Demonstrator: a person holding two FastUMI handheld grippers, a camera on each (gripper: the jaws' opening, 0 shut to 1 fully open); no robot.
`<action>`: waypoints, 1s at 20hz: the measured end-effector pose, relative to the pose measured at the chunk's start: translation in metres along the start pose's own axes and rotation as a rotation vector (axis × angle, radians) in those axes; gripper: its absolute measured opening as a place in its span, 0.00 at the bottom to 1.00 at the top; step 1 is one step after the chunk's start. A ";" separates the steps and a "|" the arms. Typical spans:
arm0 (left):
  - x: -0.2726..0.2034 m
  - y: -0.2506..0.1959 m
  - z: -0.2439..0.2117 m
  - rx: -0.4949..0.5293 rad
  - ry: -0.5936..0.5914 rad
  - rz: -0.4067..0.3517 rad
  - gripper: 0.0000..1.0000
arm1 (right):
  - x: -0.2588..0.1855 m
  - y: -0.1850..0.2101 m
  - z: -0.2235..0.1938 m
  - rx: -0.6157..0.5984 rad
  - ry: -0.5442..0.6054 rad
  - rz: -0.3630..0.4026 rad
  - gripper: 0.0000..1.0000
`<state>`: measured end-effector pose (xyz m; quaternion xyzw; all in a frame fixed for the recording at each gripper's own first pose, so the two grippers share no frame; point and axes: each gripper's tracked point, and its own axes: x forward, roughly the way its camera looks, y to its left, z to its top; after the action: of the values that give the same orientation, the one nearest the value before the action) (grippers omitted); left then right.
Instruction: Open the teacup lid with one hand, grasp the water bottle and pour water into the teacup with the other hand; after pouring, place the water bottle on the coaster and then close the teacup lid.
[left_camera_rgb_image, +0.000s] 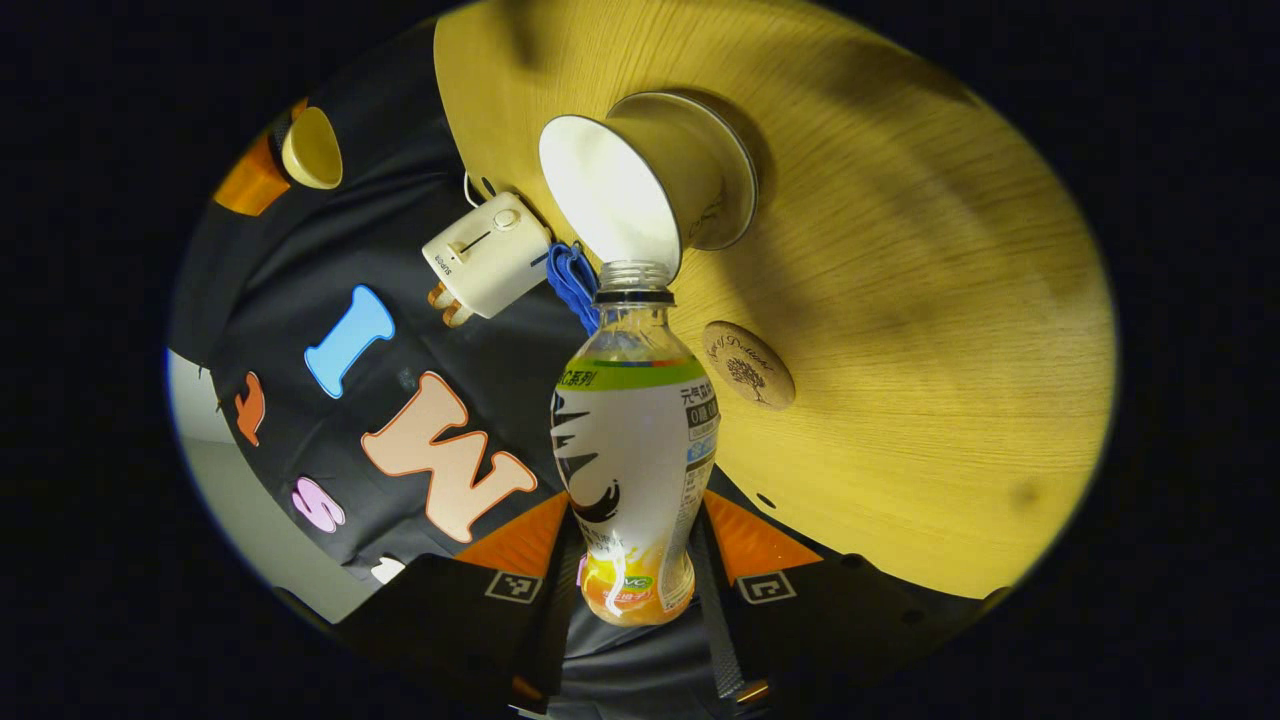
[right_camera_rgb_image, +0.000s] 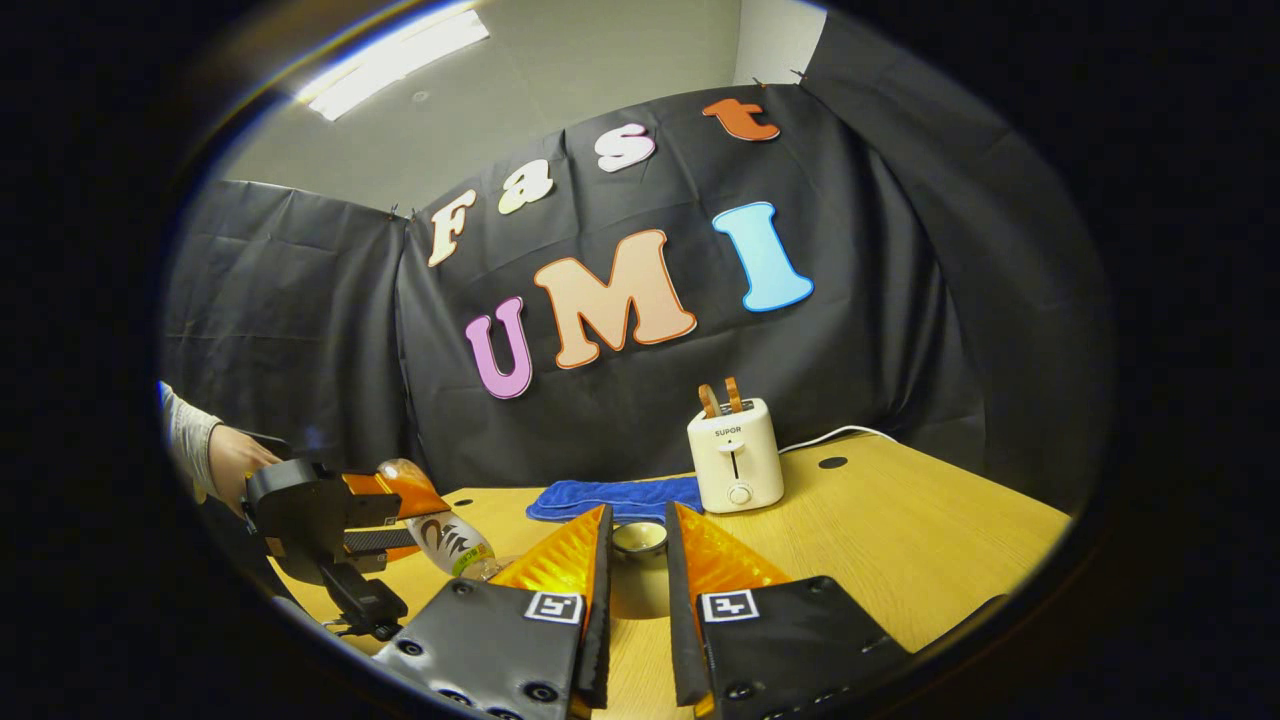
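The bottle (left_camera_rgb_image: 630, 440) covers the inner faces of the left gripper (left_camera_rgb_image: 640, 530), which clamps its base. Its neck hides most of the towel (left_camera_rgb_image: 572, 280) at 11 o'clock. Its mouth overlaps the rim of the cup (left_camera_rgb_image: 650, 180). The cup's inside is washed out white, so no water level can be told. The print on the coaster (left_camera_rgb_image: 748, 363) is too small to read.

In the right gripper view, the right gripper (right_camera_rgb_image: 640, 515) pinches the lid (right_camera_rgb_image: 640, 540), whose sides lie behind the fingers (right_camera_rgb_image: 560, 560). At 7 o'clock the bottle's mouth passes behind one finger. At 9 o'clock the edge cuts off the hand (right_camera_rgb_image: 235, 460).
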<state>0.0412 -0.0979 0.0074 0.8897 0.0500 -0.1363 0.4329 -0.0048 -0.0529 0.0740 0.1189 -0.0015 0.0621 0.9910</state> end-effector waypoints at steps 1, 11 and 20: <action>0.000 0.000 0.000 -0.005 -0.004 -0.001 0.55 | -0.001 0.001 -0.001 0.000 0.001 0.001 0.27; -0.001 -0.022 0.006 -0.272 -0.075 -0.091 0.55 | -0.001 -0.001 0.000 0.000 0.000 -0.003 0.29; -0.005 -0.044 0.029 -0.732 -0.182 -0.171 0.55 | 0.001 0.000 -0.004 -0.004 0.007 -0.005 0.27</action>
<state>0.0215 -0.0936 -0.0417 0.6532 0.1309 -0.2234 0.7115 -0.0038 -0.0523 0.0704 0.1165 0.0022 0.0602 0.9914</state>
